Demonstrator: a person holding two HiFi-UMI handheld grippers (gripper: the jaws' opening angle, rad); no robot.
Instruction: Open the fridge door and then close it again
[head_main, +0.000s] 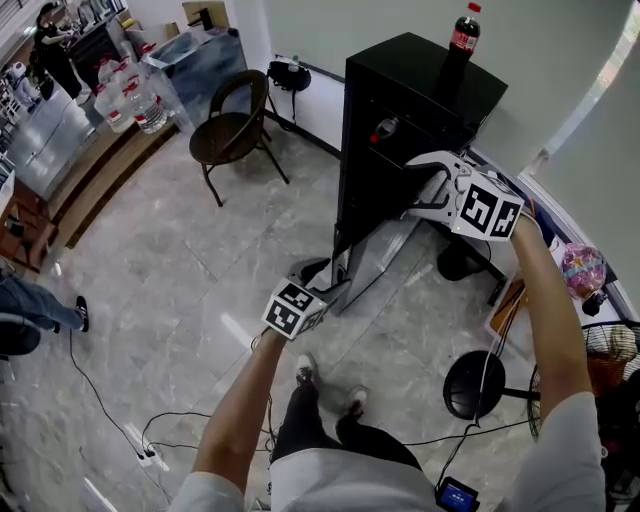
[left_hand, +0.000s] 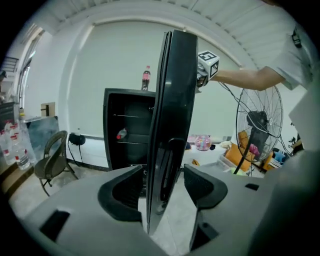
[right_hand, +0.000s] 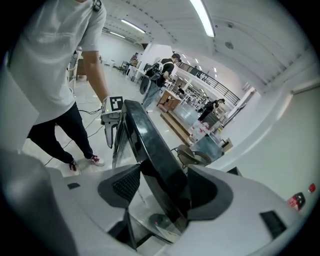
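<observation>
Left gripper view: fridge door (left_hand: 172, 125) half-hides fridge (left_hand: 127, 130).

The black fridge (head_main: 420, 80) stands upright by the wall. Its glossy dark door (head_main: 385, 255) is swung wide open, leaving the shelves exposed.

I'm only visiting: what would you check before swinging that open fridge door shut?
1. Fridge door stands open: ok.
2. Left gripper straddles the door's edge: ok.
3. Right gripper straddles the door's edge: ok.
4. Jaws clamped on the door: not ok, both pairs stand apart.
5. Cola bottle upright on the fridge: ok.
6. Red-capped item fully inside the fridge: ok.
</observation>
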